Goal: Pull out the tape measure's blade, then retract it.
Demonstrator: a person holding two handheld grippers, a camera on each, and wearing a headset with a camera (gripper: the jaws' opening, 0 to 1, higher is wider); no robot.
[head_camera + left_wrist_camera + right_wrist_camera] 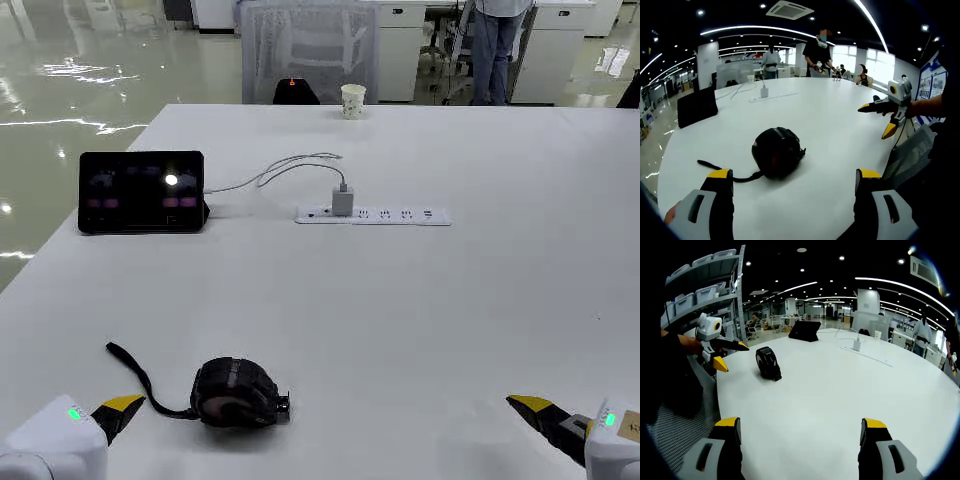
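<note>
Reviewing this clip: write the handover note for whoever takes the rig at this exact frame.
Left gripper: jaws open, empty, close to the tape measure but not touching it.
Right gripper: jaws open, empty, well off to the right over the bare table.
Tape measure: lies on the table near the front edge, its strap trailing toward the left gripper; the blade looks fully inside the case.
Done: nothing yet.
Left: grip the case, pull the blade out, then let it retract.
</note>
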